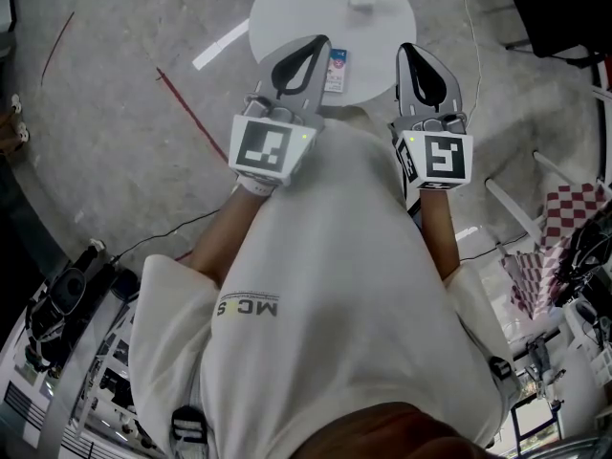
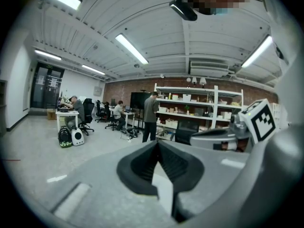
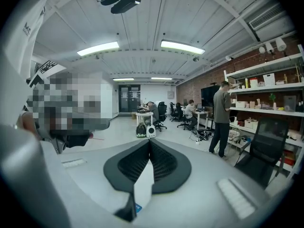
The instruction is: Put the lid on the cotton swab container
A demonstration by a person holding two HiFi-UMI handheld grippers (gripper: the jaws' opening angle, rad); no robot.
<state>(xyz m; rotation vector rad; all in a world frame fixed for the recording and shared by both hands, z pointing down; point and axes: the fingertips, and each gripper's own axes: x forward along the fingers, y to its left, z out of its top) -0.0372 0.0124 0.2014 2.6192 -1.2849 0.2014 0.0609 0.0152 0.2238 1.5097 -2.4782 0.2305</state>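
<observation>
Head view: left gripper (image 1: 319, 46) and right gripper (image 1: 410, 50), each carrying its marker cube, were held side by side at chest height against a white T-shirt (image 1: 325, 285), tips pointing away from the person toward a round white table (image 1: 287, 8) on the grey floor below. One small white object (image 1: 363, 0) sat on the tabletop near its far side, well apart from both grippers; too small to tell lid from container, or to give its long axis or facing. A blue-and-white packet (image 1: 336, 70) lay at the table's near edge, its long side running away from the person, partly covered by the left gripper. A red line (image 1: 191, 113) crossed the floor to the left; a red-checked cloth (image 1: 572, 207) showed at the right. Left gripper view: the left gripper (image 2: 158, 145) had its dark ribbed pads (image 2: 178, 163) met at the tips with nothing between them; beyond were white shelving (image 2: 190, 103), a standing person (image 2: 151, 115) and the right gripper's cube (image 2: 259, 120). Right gripper view: the right gripper (image 3: 149, 141) likewise had its tips pressed together and empty; a standing person (image 3: 221, 113), desks with seated people (image 3: 152, 109) and a black office chair (image 3: 266, 144) lay beyond.
</observation>
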